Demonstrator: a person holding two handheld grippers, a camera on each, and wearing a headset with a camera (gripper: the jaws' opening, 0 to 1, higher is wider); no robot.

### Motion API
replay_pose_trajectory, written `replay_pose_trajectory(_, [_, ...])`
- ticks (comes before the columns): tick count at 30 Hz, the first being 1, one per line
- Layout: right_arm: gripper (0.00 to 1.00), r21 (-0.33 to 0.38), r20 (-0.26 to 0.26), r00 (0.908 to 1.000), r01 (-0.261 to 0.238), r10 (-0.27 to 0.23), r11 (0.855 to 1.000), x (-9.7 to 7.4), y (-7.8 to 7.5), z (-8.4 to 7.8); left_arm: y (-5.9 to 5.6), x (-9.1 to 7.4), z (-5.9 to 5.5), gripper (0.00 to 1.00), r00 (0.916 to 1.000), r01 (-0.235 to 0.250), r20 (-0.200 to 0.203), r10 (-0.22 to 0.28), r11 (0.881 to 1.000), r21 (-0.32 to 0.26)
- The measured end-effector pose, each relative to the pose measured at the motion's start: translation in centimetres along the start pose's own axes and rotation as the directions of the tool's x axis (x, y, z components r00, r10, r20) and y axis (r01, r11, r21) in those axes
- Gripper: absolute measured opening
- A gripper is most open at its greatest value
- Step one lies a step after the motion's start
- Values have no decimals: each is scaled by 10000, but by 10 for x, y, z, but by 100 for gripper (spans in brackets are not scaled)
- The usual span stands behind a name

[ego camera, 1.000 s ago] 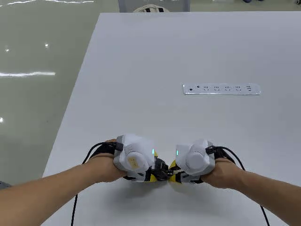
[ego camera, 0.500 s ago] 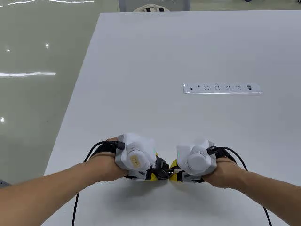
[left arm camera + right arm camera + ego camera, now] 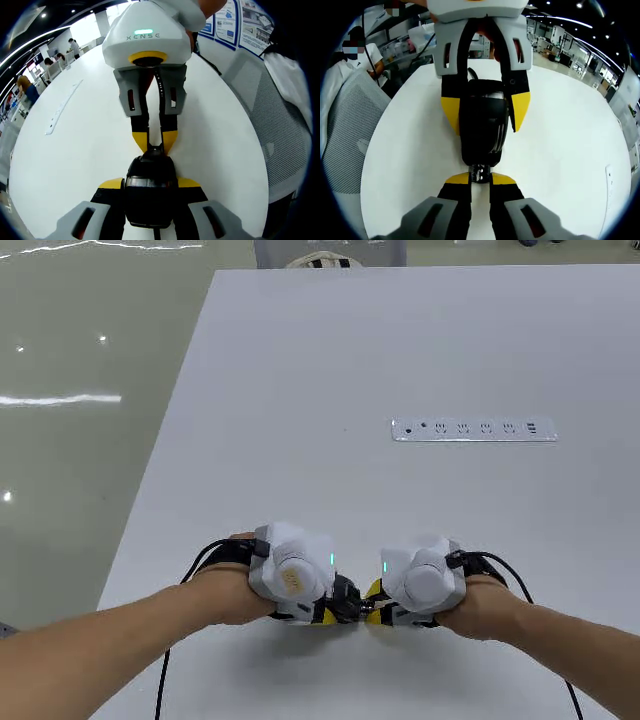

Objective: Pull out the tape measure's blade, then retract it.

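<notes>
The black tape measure [image 3: 347,602] lies low over the white table's [image 3: 400,340] near edge, between two grippers that face each other. My left gripper [image 3: 335,612] is shut on its body [image 3: 150,192], yellow tips clamped to both sides. In the right gripper view that body [image 3: 485,122] hangs between the left gripper's fingers [image 3: 520,107]. My right gripper [image 3: 480,179] is shut on the blade's metal end hook [image 3: 480,173], right at the case mouth. The left gripper view shows the right gripper [image 3: 155,142] pinching that tab. Almost no blade is out.
A white power strip [image 3: 473,429] lies on the table to the far right, well away from the grippers. Black cables trail from both grippers off the near edge. A grey mesh chair [image 3: 280,115] stands beside the table, and people sit in the background.
</notes>
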State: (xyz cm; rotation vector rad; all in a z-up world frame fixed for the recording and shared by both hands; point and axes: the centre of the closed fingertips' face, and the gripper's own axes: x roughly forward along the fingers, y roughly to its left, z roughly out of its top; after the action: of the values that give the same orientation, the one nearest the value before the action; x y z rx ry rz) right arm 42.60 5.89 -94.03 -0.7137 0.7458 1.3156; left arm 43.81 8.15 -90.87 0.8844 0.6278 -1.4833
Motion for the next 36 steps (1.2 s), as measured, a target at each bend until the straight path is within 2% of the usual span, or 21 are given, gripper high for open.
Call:
replay_pose_trajectory(24, [12, -88, -206, 9998, 12, -14, 10000, -13, 1, -19, 1, 1, 0, 33, 10000, 25, -65, -26, 9999, -108])
replay_pose_trajectory(36, [12, 38, -326, 9995, 33, -32, 10000, -26, 0, -34, 1, 2, 0, 33, 9999, 44, -110, -46, 9999, -161])
